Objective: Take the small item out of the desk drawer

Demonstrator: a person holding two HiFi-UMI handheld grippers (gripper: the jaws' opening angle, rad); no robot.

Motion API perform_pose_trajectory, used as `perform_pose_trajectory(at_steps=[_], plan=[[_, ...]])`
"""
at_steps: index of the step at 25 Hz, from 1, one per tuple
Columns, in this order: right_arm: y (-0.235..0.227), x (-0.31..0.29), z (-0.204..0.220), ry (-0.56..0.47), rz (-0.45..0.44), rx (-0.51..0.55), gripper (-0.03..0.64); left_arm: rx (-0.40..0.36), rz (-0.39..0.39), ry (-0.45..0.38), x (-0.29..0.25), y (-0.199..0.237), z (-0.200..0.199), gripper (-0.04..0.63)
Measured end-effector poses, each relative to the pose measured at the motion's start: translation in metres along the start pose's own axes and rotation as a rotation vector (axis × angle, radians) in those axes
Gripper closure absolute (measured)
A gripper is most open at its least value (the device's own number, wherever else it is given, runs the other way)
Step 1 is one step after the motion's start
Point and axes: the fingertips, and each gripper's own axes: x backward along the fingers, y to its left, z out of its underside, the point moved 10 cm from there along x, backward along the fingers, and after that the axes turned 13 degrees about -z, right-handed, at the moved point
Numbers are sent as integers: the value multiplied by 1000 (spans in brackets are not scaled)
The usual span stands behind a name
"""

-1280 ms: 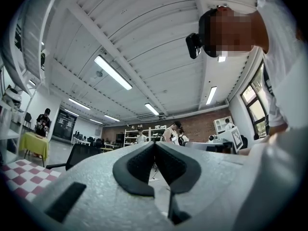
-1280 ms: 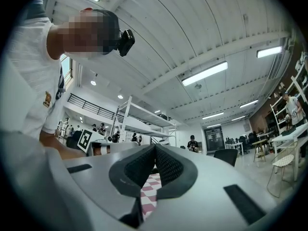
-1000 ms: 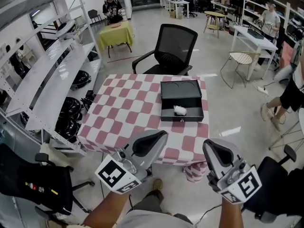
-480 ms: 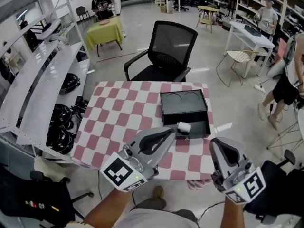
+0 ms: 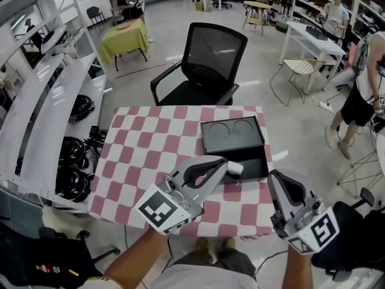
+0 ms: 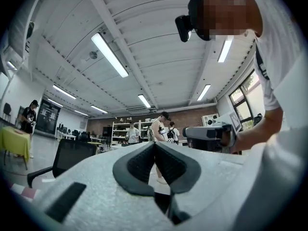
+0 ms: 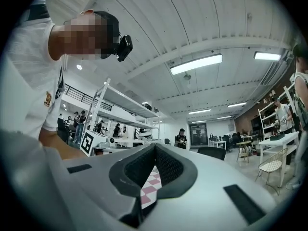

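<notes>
A black desk drawer unit [image 5: 233, 135] sits on the right half of the pink-and-white checkered table [image 5: 150, 155]. Its drawer [image 5: 255, 164] is pulled out toward me. A small white item [image 5: 236, 168] lies in the drawer, partly hidden behind my left gripper [image 5: 225, 163]. That gripper is held above the table's near edge, shut and empty, its tip just left of the item. My right gripper [image 5: 278, 177] hovers at the table's near right corner, also shut with nothing in it. In the gripper views the left gripper [image 6: 154, 144] and the right gripper [image 7: 154, 146] each show pads meeting.
A black office chair [image 5: 212, 58] stands behind the table. White shelving [image 5: 42, 107] with dark gear runs along the left. A person [image 5: 367, 83] stands at the right beside a white chair [image 5: 302, 70]. A yellow-covered table [image 5: 123, 38] is far back left.
Both grippers have moved forward toward the table and the drawer. The left gripper's tip now overlaps the drawer beside the white item. The table looks nearer.
</notes>
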Motion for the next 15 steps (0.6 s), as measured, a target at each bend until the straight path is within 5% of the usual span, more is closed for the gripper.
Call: perform_pose_trajectory(at_steps=[15], plan=[[-50, 10, 23, 19, -24, -30, 606, -227, 110, 235, -69, 11, 44, 580]])
